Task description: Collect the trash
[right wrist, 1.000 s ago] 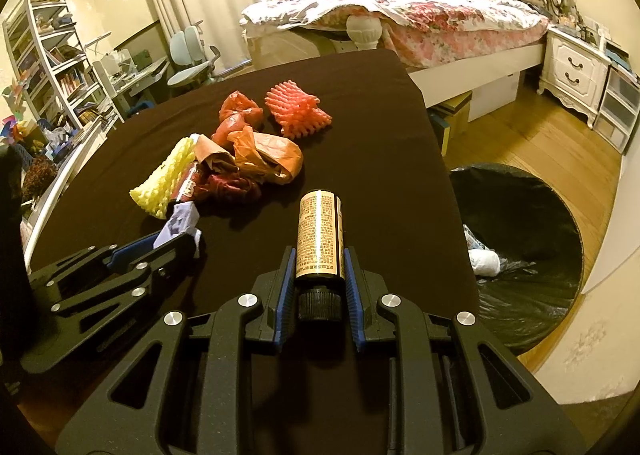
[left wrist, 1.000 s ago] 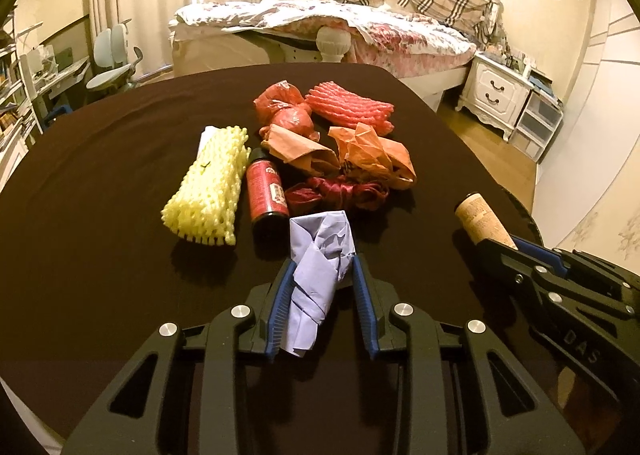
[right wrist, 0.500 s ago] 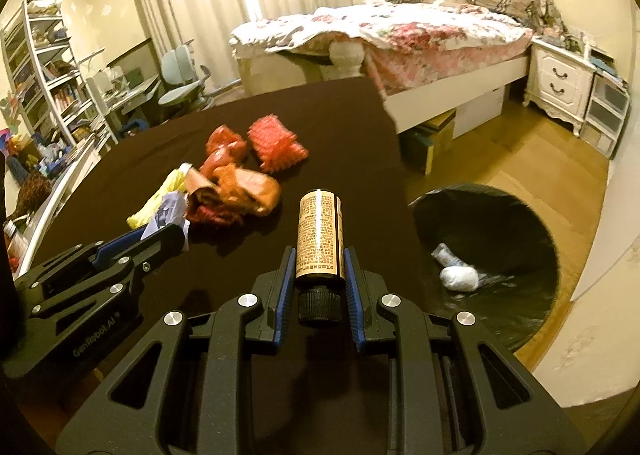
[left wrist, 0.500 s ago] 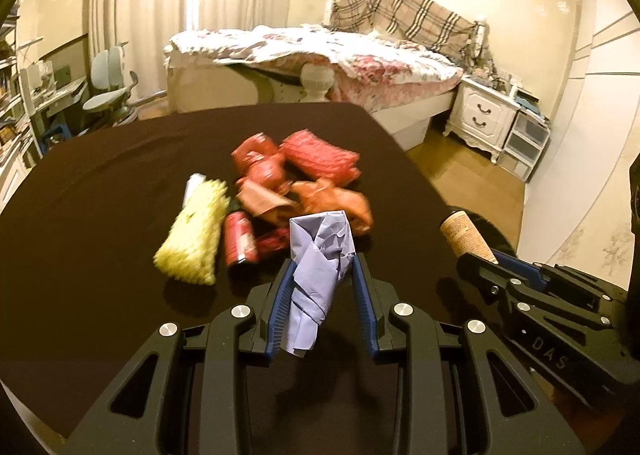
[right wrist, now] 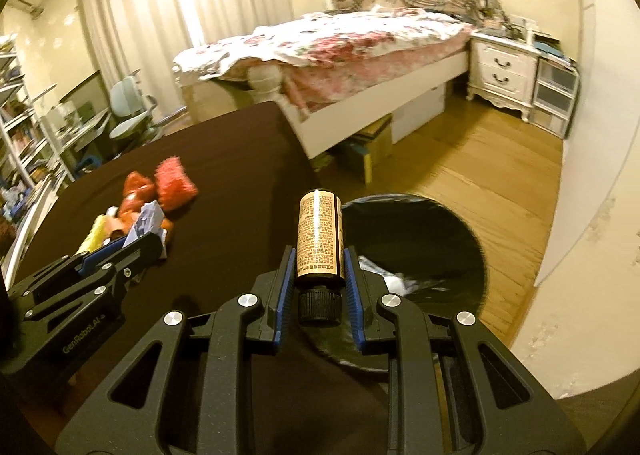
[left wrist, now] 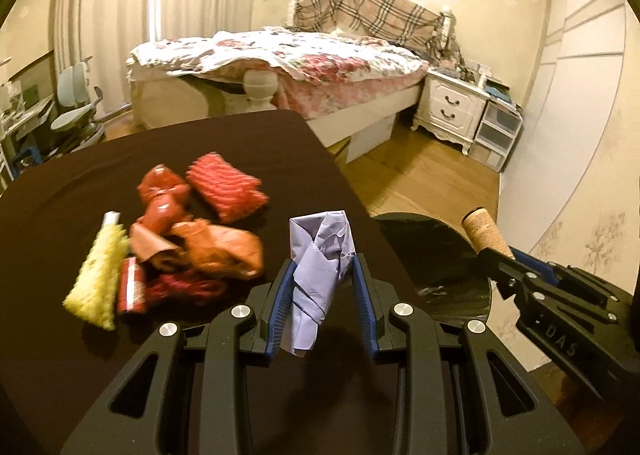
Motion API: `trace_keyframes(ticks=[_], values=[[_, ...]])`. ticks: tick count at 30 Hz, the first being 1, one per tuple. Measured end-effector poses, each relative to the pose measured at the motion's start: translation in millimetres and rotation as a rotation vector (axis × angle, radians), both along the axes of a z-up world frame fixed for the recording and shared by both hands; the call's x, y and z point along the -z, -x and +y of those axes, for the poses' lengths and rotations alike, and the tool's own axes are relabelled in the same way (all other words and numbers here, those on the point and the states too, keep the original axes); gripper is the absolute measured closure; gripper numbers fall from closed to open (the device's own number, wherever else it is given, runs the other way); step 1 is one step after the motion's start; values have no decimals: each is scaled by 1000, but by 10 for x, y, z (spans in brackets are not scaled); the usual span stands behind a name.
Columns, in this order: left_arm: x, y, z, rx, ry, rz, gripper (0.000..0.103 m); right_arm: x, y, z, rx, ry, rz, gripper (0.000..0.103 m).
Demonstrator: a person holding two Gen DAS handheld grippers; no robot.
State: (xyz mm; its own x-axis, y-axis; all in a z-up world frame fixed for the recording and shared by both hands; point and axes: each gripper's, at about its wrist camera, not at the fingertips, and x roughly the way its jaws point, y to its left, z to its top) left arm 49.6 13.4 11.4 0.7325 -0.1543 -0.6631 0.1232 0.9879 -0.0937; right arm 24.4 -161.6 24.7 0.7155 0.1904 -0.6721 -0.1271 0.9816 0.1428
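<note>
a: nearest, at the bottom centre of each view, what's pinched?

b: the left gripper (left wrist: 324,287) is clamped on a crumpled paper wad (left wrist: 320,267); light, soft, it squashes, so mid-body is fine. the right gripper (right wrist: 318,277) is squeezed on a small bottle (right wrist: 319,241), black cap toward the camera; stiff, smooth, likely slippery, so it's best held low on the label.

a: any writing?

b: "das" and "genrobot.ai" on the gripper bodies; the bottle's print is too fine to read.

a: farther out?

b: the black-lined bin (right wrist: 448,243) at centre right, and the remaining wrappers (left wrist: 200,231) left on the dark table (left wrist: 60,215).
</note>
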Motion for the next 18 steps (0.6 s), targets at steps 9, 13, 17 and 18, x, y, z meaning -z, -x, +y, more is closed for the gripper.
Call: trace_keyframes(ticks=[9, 13, 17, 18], values=[[149, -204, -384, 55, -39, 33, 71, 188, -155, -272, 63, 4, 26, 80], [185, -295, -518, 70, -49, 49, 71, 225, -188, -332, 75, 8, 29, 80], [207, -333, -624, 84, -65, 52, 71, 248, -237, -414, 89, -1, 33, 80], [215, -343, -650, 87, -68, 53, 71, 253, -243, -434, 92, -3, 33, 80]])
